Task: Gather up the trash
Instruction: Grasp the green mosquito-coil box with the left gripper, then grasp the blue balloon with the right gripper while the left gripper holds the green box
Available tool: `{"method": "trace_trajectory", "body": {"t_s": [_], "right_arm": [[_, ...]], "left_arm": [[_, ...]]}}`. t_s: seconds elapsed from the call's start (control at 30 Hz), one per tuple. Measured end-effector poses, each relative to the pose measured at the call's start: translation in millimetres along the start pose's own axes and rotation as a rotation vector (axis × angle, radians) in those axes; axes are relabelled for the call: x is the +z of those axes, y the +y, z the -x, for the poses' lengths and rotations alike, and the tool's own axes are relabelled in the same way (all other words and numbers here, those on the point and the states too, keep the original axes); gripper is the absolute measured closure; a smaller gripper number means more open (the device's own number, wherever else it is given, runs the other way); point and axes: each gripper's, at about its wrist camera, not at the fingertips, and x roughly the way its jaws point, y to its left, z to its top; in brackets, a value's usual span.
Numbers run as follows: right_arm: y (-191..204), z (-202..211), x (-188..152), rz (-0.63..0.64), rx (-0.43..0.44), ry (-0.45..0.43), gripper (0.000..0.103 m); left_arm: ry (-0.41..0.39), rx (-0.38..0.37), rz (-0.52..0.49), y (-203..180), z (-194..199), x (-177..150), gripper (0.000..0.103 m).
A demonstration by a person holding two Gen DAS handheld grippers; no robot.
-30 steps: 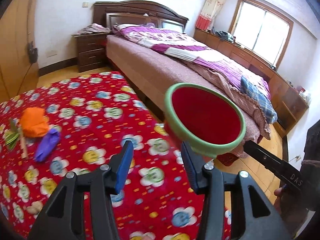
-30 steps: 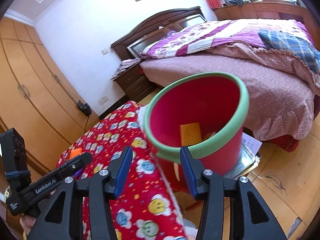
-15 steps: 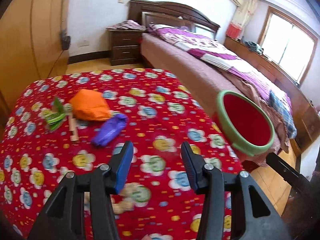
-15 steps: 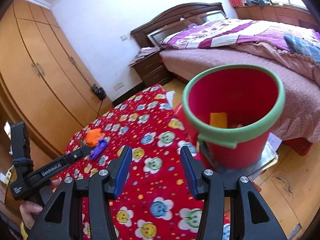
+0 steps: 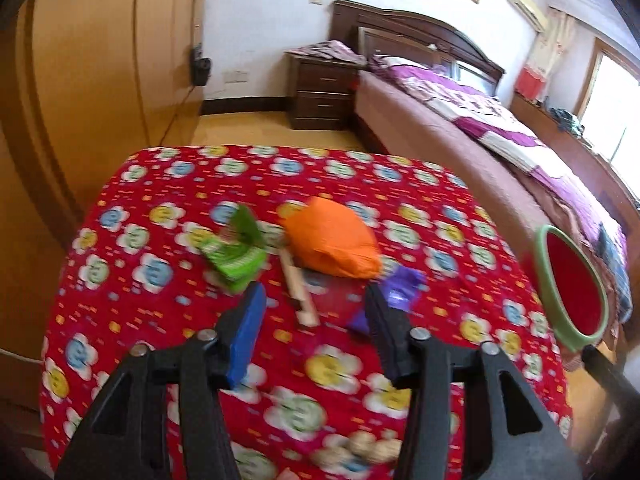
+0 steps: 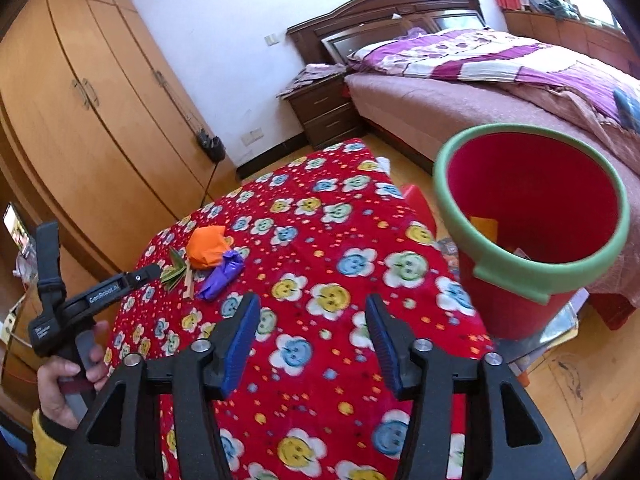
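1. Underneath, a plush red flowered blanket (image 5: 168,280) covers the table.
2. Beside it stands a round red plastic bucket (image 6: 532,216) with a green rim.
3. Crumpled orange bag (image 5: 332,240), purple wrapper (image 5: 400,288), green packet (image 5: 236,256) and wooden stick (image 5: 298,292) cluster together on the blanket.
4. Left gripper (image 5: 316,328) and right gripper (image 6: 312,340) are both opening, nothing between their ribbed blue pads.

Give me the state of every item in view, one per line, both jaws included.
Left gripper: jaws opening, nothing between them.
Right gripper: jaws opening, empty.
Orange bag: crumpled, on the tablecloth.
Green wrapper: crumpled, beside the bag.
Wooden stick: lying flat.
Purple wrapper: crumpled, on the cloth.
Red bucket: upright beside the table, some trash inside.
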Motion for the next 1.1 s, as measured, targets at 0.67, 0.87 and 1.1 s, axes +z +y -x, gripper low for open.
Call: {"method": "trace_trajectory", "body": {"t_s": [0.67, 0.87, 1.1], "right_arm": [[59.8, -73.4, 17.7, 0.047, 0.003, 0.089, 0.036], [59.2, -82.9, 17.8, 0.049, -0.002, 0.106, 0.036], [58.5, -91.4, 17.2, 0.045, 0.001, 0.123, 0.036]], "left_arm": [[0.084, 0.084, -0.068, 51.5, -81.5, 24.7, 0.018], [0.122, 0.093, -0.056, 52.1, -103.4, 25.5, 0.018], [0.108, 0.098, -0.023, 52.4, -109.7, 28.0, 0.025]]}}
